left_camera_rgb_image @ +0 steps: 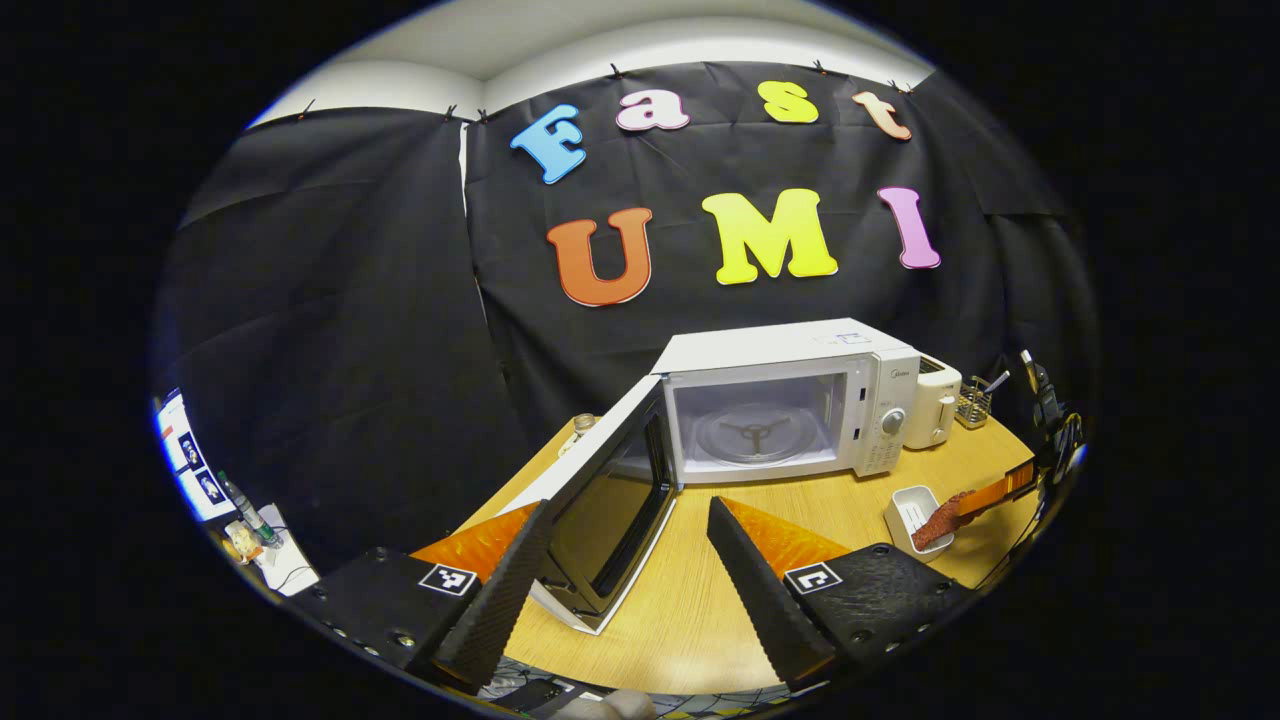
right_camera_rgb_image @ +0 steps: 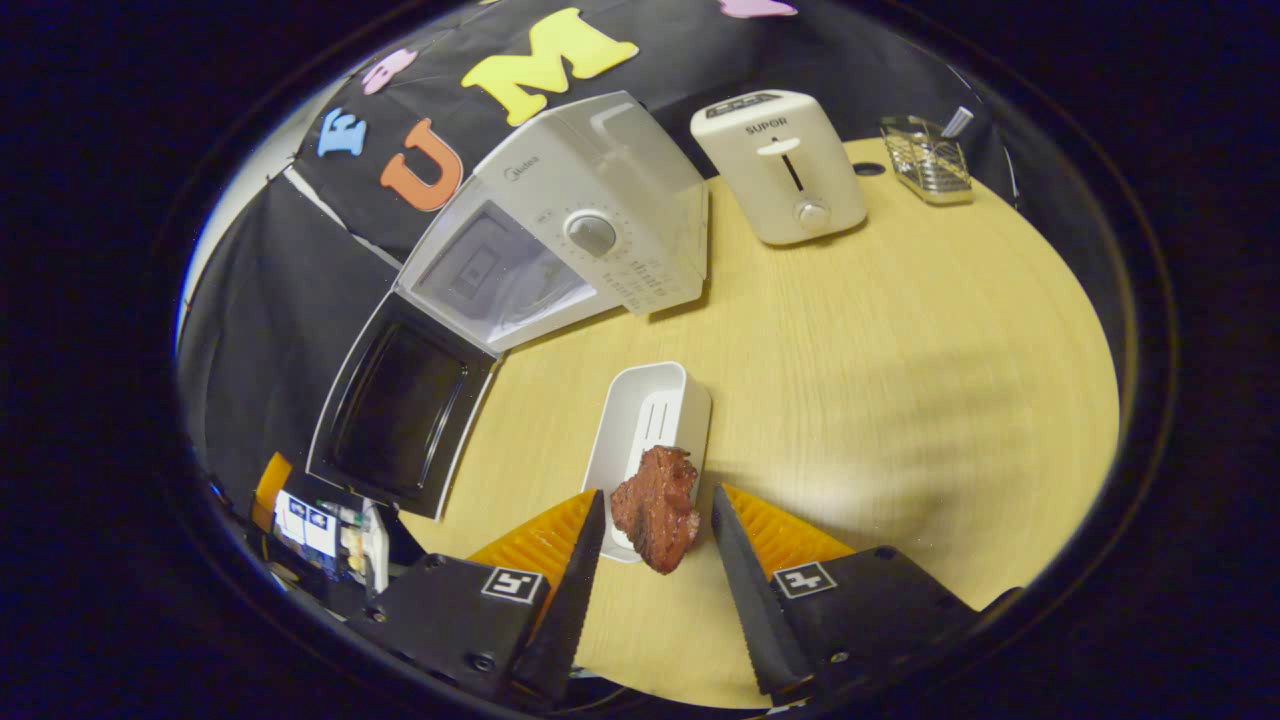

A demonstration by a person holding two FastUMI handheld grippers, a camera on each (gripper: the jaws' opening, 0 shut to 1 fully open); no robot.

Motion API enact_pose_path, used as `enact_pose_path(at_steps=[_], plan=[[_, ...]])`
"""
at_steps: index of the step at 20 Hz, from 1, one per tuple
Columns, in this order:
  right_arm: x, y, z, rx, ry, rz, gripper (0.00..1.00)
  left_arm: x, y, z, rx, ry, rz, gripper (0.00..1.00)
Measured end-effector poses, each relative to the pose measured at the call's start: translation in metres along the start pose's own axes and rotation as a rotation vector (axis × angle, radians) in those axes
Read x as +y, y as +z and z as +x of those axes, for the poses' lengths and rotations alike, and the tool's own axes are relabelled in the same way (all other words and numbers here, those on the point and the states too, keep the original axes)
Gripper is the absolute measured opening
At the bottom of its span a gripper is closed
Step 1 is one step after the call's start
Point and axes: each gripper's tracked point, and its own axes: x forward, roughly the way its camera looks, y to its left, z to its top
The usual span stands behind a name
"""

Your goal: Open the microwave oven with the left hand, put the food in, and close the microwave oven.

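Wooden table [right_camera_rgb_image: 900,330] carries everything; broad bare stretch on its right side in the right gripper view, edge curving away past the toaster [right_camera_rgb_image: 780,165] and the wire rack [right_camera_rgb_image: 927,158]. Microwave oven [left_camera_rgb_image: 790,405] sits at the back, door [left_camera_rgb_image: 610,520] swung fully open toward me, glass turntable [left_camera_rgb_image: 750,435] exposed, cavity unobstructed. My left gripper [left_camera_rgb_image: 625,570] hangs low in front of the door, fingers spread wide, holding nothing; door's bottom edge sits between them. My right gripper [right_camera_rgb_image: 655,545] tilts down over the white tray [right_camera_rgb_image: 650,420], which lies near the microwave's front corner. Meat piece [right_camera_rgb_image: 657,505] sits between its fingers at the tray's near end; can't tell if both press on it.
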Motion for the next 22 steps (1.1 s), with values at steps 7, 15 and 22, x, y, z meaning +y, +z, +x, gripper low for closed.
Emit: enact_pose_path(at_steps=[7,15,22], plan=[[-0.005,0.006,0.0,0.087,0.073,-0.028,0.23,-0.005,0.018,-0.005,0.0,0.106,0.016,0.96],[0.028,0.032,-0.03,0.053,0.082,-0.14,0.16,-0.004,0.013,-0.012,0.017,0.095,0.0,0.96],[0.13,0.071,-0.047,-0.154,0.078,-0.142,0.15,0.012,0.014,-0.005,-0.018,-0.05,0.028,0.96]])
